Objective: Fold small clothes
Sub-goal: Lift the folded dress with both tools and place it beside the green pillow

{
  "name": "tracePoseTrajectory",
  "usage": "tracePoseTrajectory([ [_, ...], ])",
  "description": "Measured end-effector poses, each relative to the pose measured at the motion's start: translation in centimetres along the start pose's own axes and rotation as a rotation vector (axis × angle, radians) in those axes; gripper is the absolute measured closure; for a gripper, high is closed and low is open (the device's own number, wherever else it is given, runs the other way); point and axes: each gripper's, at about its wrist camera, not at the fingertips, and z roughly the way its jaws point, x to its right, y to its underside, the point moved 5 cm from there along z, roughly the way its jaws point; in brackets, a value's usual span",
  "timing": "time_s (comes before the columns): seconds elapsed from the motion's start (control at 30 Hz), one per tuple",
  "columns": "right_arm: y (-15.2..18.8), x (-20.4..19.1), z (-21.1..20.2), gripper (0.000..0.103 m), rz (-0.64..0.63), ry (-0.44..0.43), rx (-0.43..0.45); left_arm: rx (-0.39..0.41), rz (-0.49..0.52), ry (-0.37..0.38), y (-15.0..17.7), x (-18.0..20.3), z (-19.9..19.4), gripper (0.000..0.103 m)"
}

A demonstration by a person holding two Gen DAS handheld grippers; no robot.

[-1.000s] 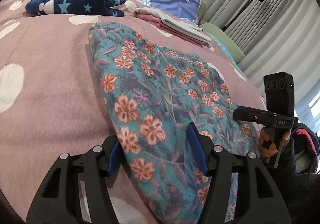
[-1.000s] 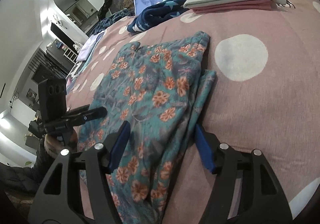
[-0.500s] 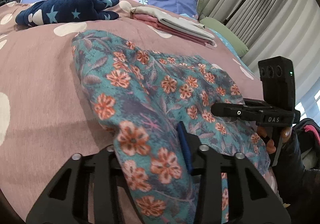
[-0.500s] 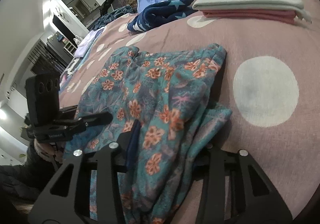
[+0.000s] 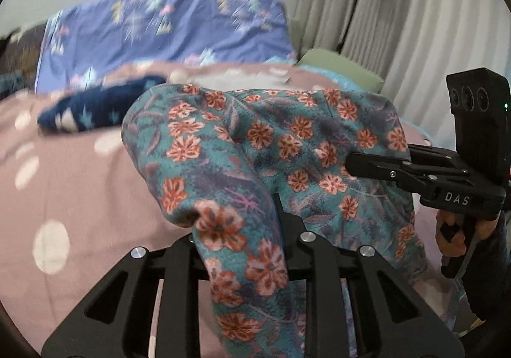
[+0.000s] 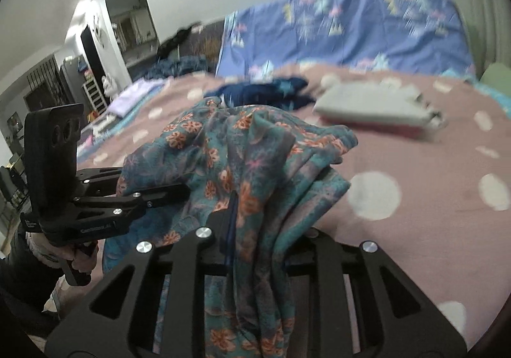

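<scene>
My bed, under a mauve bedspread with pale dots (image 5: 80, 185), carries the teal cloth garment with orange flowers (image 5: 287, 147) — its near edge lifted. My left gripper (image 5: 252, 230) and right gripper (image 6: 255, 224) are closing — each pinching bunched fabric.

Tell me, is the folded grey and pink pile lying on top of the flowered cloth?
No. The grey and pink pile lies on the dotted blanket, apart from the flowered cloth.
</scene>
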Motion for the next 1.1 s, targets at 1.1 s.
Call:
tracePoseTrajectory([
  [1.1,-5.7,30.3,-22.2,0.082,0.183,0.685,0.318,0.167,0.565,0.178,-20.6,34.4,18.6,0.078],
])
